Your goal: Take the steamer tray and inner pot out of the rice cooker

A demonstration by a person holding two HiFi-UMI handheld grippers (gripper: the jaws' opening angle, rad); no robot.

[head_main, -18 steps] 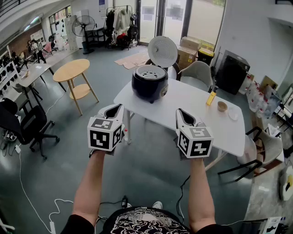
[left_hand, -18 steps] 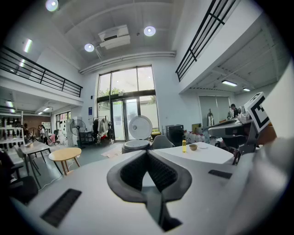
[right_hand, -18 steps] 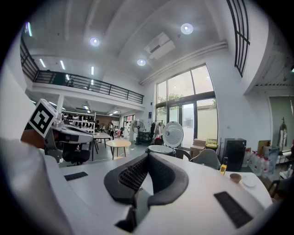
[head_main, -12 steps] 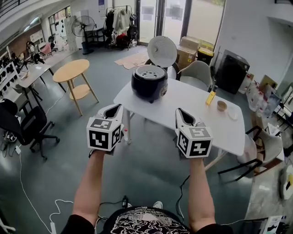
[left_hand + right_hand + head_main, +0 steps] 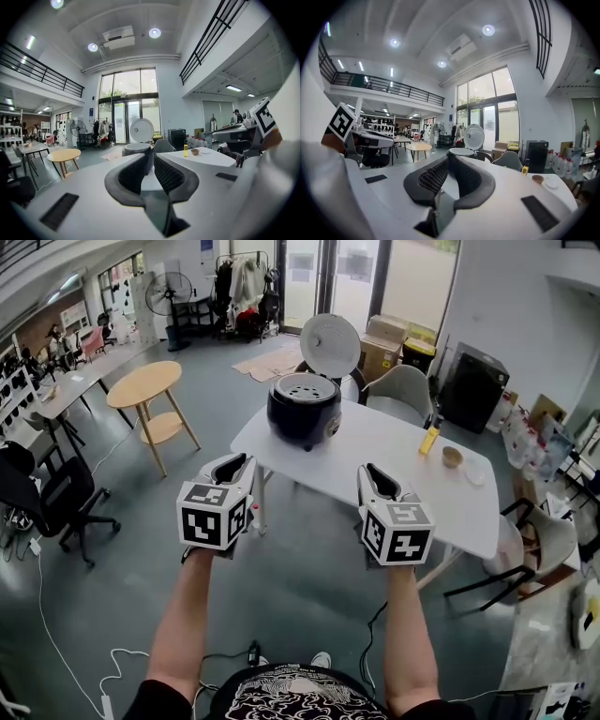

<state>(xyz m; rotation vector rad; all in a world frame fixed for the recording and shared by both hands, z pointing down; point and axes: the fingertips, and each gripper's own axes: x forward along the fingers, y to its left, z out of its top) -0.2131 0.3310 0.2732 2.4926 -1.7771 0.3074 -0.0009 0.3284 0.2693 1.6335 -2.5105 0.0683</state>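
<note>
Black and glossy, the rice cooker [image 5: 305,409] stands on the white bench [image 5: 403,474] with its round lid [image 5: 330,345] thrown up behind it. The steamer tray [image 5: 306,387] shows as a pale perforated disc seated in the cooker's mouth; the inner pot lies beneath that tray and cannot be seen. Both grippers hang in the air well short of the cooker, on its near side: the left gripper [image 5: 232,465] a little to the cooker's left and the right gripper [image 5: 375,476] to its right. Each points roughly level toward the cooker, with its jaws drawn almost together and nothing between them. The tray is probably thin, light and stiff with a smooth surface, so it may slide in a loose pinch. The rim looks like the best hold, taken at opposite sides of the cooker and lifted level so that it does not catch on the pot wall. The pot is likely heavier, thin-walled and slick, and its upper lip is the only part likely to be within reach. A hold on both sides and a straight pull upward should suit it, since a one-sided pinch might tilt and jam it. The jaws would have to spread before either hold. A yellow bottle [image 5: 429,440] and a small bowl [image 5: 453,457] stand well to the cooker's right, out of the way
</note>
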